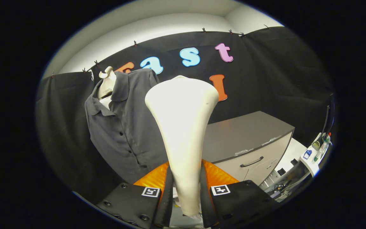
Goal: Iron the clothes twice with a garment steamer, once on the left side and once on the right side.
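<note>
- Gripper (186,190) clenched on cream garment steamer (182,127) handle, both fingers pressing.
- Steamer upright, long axis vertical, wide head up.
- Grey shirt (122,127) on mannequin (106,83) just beyond, left of steamer.

The gripper (186,190) bears two square coded markers and round screws — blocky, angular housings.

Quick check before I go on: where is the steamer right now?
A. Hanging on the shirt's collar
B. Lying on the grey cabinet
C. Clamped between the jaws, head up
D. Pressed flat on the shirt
C: the gripper has both jaws pressed on the steamer handle, short of the shirt.
</note>
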`<action>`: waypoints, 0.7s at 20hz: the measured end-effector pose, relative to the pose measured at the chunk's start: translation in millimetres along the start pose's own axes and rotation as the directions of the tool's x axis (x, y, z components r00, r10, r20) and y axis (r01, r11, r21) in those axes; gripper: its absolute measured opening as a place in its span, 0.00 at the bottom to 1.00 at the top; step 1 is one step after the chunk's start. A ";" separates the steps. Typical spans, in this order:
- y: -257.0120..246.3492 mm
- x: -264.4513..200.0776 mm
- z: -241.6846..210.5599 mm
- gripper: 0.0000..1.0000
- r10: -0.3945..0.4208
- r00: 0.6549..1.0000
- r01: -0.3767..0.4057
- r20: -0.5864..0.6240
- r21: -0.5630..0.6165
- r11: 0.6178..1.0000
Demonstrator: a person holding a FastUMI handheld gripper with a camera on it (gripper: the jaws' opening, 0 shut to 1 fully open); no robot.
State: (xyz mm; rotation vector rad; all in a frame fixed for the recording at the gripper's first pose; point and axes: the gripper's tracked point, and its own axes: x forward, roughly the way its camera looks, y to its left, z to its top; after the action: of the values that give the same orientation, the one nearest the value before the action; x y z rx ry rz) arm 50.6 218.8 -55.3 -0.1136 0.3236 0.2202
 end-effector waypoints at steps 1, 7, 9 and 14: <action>1.2 -1.1 6.9 0.45 -0.001 1.000 0.001 0.015 -0.001 1.000; 10.4 -1.8 8.4 0.45 -0.005 0.999 0.005 0.046 -0.010 1.000; 20.1 7.2 1.0 0.45 0.012 1.000 -0.011 0.021 -0.019 1.000; 30.3 12.3 -3.8 0.45 0.027 1.000 -0.027 0.010 -0.021 0.999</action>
State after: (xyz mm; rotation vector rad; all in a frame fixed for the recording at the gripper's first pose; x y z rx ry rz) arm 53.8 250.1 -65.2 -0.1290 0.3123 0.2507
